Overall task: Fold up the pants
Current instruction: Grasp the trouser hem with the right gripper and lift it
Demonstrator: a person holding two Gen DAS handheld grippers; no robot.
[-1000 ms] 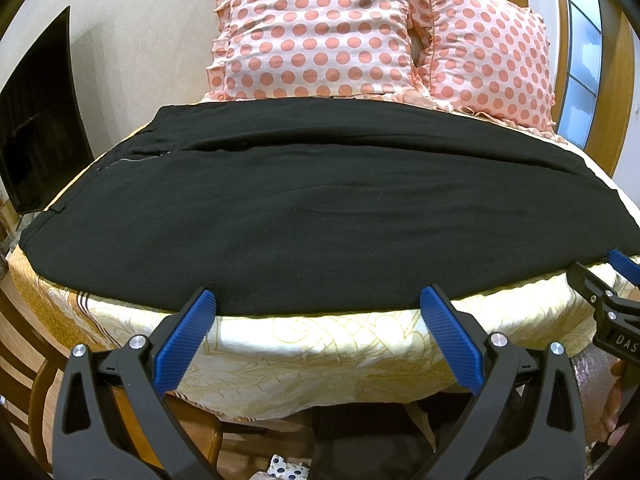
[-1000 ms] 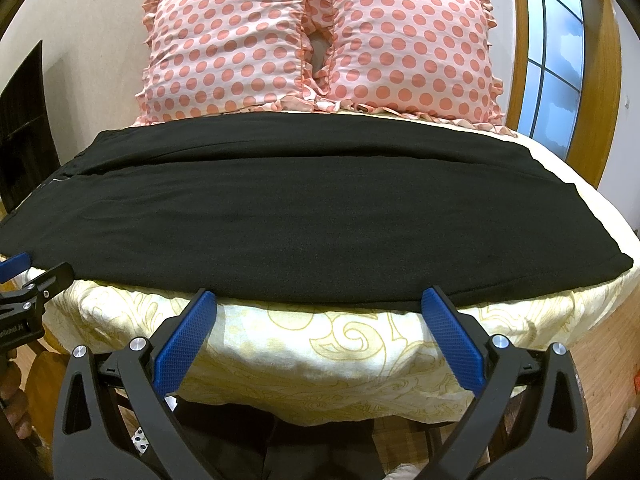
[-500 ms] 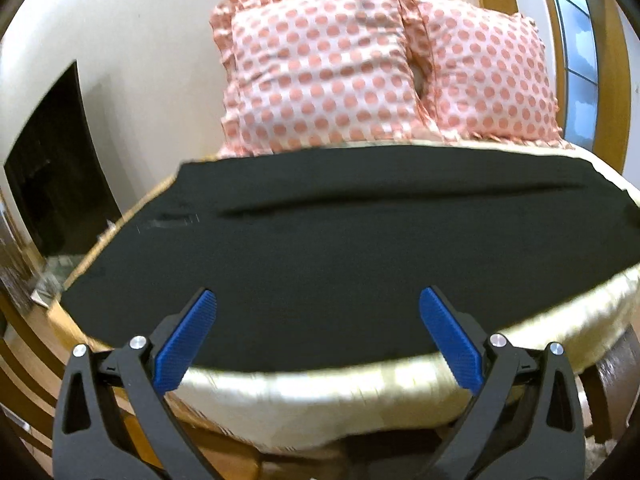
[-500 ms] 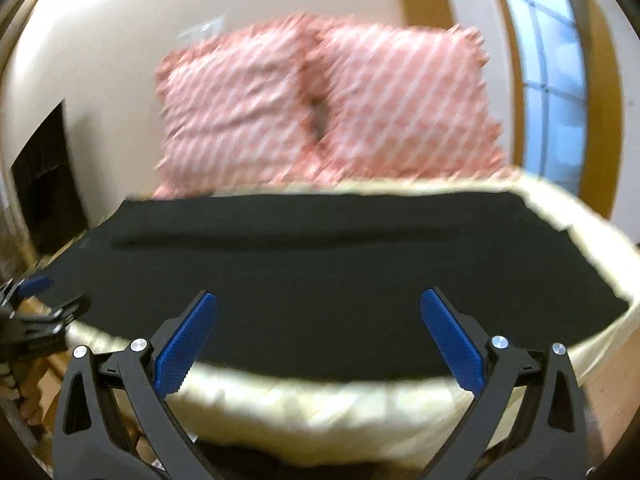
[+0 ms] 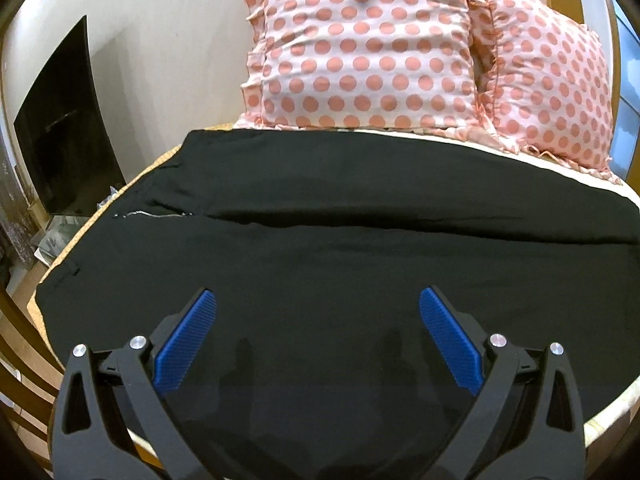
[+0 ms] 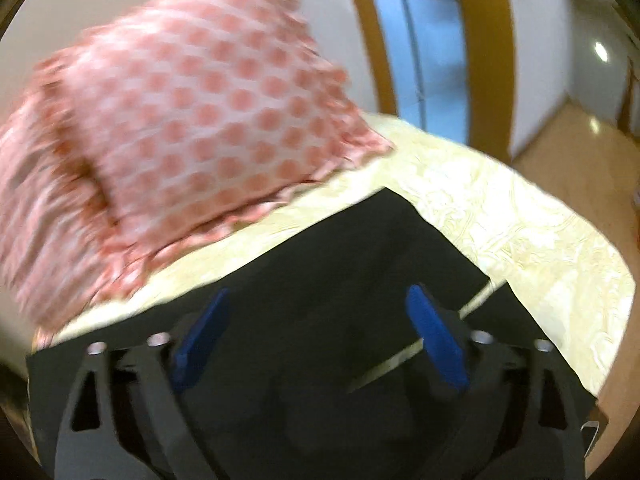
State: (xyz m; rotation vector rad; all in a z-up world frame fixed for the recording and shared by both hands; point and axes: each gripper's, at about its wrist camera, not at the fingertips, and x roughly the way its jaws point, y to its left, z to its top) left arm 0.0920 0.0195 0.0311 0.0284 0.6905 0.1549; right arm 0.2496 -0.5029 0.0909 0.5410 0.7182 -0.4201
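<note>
Black pants [image 5: 340,216] lie flat across a bed, waist at the left with a short zip showing, legs running right. My left gripper [image 5: 318,300] is open and empty, hovering over the near half of the pants toward the waist. In the blurred right wrist view my right gripper [image 6: 318,300] is open and empty above the leg ends of the pants [image 6: 360,248], where a thin gap between the two legs shows the sheet.
A cream patterned bedsheet [image 6: 500,216] covers the bed. Two pink polka-dot pillows [image 5: 360,52] [image 5: 552,92] lean at the head; one shows in the right wrist view [image 6: 192,120]. A dark panel [image 5: 68,132] stands left. A window [image 6: 416,40] and wood floor lie right.
Both grippers have moved forward from the bed's near edge to over the pants. The right gripper has swung right toward the leg ends. Both stay open.
</note>
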